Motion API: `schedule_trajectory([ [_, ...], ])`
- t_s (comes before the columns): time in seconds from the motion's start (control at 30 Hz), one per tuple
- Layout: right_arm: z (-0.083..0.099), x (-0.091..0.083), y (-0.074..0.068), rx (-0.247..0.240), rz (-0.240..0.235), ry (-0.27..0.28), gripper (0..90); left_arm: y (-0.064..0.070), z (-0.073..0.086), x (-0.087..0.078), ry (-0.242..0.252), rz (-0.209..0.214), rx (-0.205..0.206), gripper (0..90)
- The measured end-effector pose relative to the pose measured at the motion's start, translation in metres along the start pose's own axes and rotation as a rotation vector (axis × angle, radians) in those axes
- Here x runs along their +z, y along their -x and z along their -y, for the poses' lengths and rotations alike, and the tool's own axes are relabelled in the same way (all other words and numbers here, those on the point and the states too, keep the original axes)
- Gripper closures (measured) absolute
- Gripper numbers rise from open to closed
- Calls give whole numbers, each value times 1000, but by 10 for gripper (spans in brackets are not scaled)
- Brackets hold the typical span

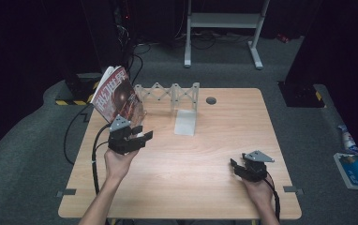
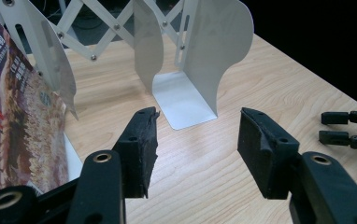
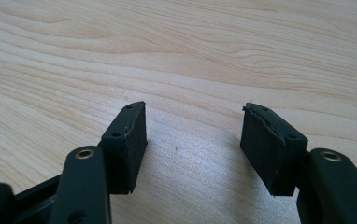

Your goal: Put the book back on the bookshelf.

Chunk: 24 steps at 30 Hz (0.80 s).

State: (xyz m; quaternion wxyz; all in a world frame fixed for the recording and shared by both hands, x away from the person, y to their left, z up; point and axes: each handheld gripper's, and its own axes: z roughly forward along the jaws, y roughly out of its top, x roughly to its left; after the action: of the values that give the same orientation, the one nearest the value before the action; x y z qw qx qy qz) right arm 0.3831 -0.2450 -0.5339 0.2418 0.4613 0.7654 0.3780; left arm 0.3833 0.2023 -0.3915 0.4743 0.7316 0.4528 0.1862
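**Both tongs empty beside the leaning magazine**

Lowest in the high view, the right tongs [image 1: 238, 167] rest at the lower right of the tabletop [image 1: 200, 183], jaws apart over bare wood. Left of centre, the left tongs [image 1: 142, 136] hang with jaws apart, holding nothing. Just beyond them, in the upper left, the magazine [image 1: 116, 96] stands tilted against the left end of the white folding rack [image 1: 167, 93], near the tabletop's far edge. A white bookend [image 2: 200, 60] stands in the middle behind. The step appears to be shelving the magazine. The next move probably calls for closing the left tongs on its near edge and standing it upright between the rack's plates.
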Motion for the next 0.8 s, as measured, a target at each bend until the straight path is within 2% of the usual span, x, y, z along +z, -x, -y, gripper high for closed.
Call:
schedule_trajectory([
  [0.13,0,0,0,0,0,0,408,0,4,2,-1,5,-15,456],
  [0.8,0,0,0,2,0,0,407,3,19,16,-38,34,-40,446],
])
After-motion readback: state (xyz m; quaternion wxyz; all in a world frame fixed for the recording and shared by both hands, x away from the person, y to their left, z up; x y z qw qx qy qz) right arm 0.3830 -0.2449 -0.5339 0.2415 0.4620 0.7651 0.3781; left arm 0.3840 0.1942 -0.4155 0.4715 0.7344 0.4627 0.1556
